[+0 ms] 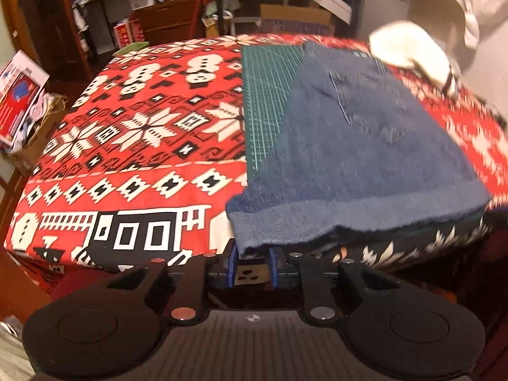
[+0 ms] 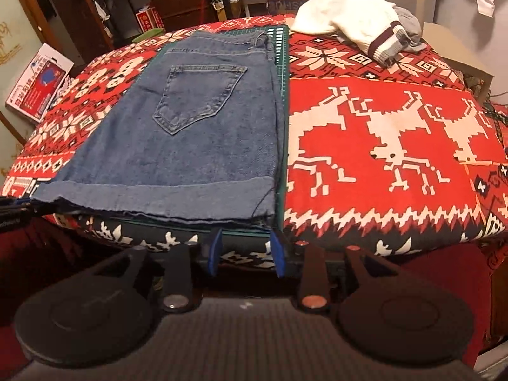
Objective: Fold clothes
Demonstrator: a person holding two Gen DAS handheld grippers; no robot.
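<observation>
Two grippers sit at the near edge of a table under a red patterned cloth (image 2: 381, 101). Left gripper (image 1: 252, 255) clasps the hem of folded denim shorts (image 2: 190, 120) lying on a green mat (image 1: 270, 95); right gripper (image 2: 246, 250) is released below the hem. Beyond, near the far right corner, lies a white sweater (image 2: 349, 19).

Warm, dim indoor light with a reddish cast. Left wrist view is motion-blurred, worst at right: shorts (image 1: 365, 146) and white garment (image 1: 409, 50) smeared. Right wrist view sharper; pocket stitching on shorts (image 2: 190, 120) legible. Strong fisheye bending at edges. Background room dark, cluttered, soft.
</observation>
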